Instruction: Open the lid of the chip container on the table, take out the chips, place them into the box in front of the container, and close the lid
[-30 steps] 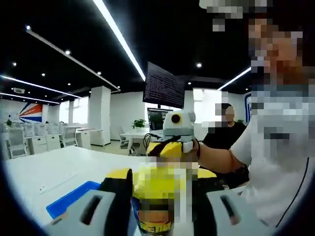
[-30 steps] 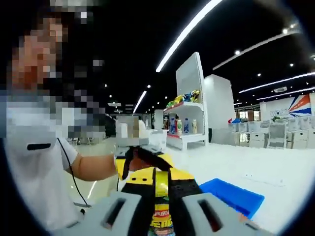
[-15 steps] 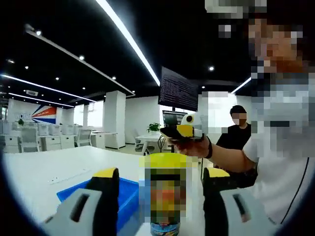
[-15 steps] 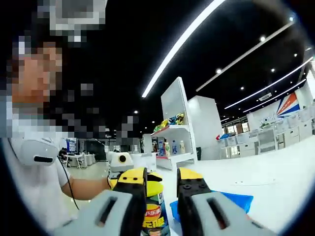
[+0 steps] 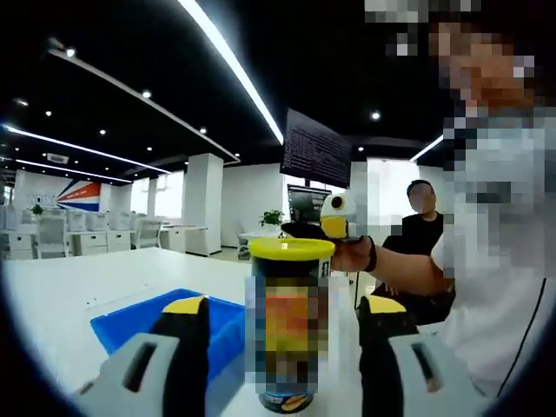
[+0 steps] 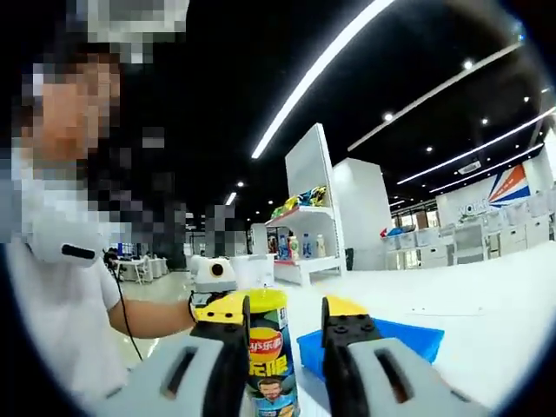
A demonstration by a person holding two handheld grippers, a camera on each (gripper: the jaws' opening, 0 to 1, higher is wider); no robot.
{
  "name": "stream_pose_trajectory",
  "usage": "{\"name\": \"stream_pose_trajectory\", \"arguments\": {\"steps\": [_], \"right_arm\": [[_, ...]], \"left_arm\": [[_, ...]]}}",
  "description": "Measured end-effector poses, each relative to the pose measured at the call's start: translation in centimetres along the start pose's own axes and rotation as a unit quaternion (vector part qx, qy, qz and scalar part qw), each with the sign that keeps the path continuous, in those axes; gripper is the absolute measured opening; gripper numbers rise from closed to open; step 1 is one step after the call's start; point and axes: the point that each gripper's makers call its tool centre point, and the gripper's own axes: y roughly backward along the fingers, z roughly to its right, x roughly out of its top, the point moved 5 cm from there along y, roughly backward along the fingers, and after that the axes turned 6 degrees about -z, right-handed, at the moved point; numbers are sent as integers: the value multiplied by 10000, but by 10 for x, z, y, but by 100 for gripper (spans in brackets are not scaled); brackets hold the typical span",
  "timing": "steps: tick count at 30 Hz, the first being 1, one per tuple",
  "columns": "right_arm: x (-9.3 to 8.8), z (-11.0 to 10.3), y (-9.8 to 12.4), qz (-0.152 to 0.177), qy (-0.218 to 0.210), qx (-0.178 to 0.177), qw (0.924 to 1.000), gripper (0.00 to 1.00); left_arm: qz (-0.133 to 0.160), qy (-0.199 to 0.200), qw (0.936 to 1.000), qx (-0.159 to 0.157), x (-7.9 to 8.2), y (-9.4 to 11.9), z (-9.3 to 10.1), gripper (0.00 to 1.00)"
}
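Two grippers stood level with the chip container, one on each side of it, both pointing roughly horizontally across the white table (image 5: 78, 295). In the left gripper view, the left gripper (image 5: 284, 317) had its yellow-tipped jaws spread wide, one on either side of the chip container (image 5: 289, 334), with a clear gap on both sides; it held nothing. The container stood upright on the table with its yellow lid (image 5: 291, 249) on. Beyond it, the person's hand (image 5: 352, 254) held the right gripper near lid height, forearm extended from a white sleeve.

In the right gripper view, the right gripper (image 6: 284, 334) had its jaws parted and gripped nothing. The chip container (image 6: 268, 352) appeared between the jaws, close against the left-hand one; contact could not be confirmed. The person's other hand (image 6: 201, 300) and forearm reached in behind it.

The container's label bore a red oval logo (image 6: 264, 341) with lettering too small to read, and a face printed below; in the left gripper view the label was blurred. The blue box (image 5: 139, 317) lay on the table just beside the container.
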Motion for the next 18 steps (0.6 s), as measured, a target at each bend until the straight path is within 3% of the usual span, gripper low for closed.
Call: {"name": "stream_pose_trajectory", "arguments": {"steps": [11,14,18], "right_arm": [[-22,7,-3,-274,63,23,9996,41],[-28,13,-3,-339,58,-50,9994,41],[-34,21,-2,-432,127,-207,9988,41]], "left_arm": [[140,89,9995,256,-10,17,-14,69],[238,94,9991,340,-10,24,-19,69],[150,102,9986,503,-17,31,-27,69]]}}
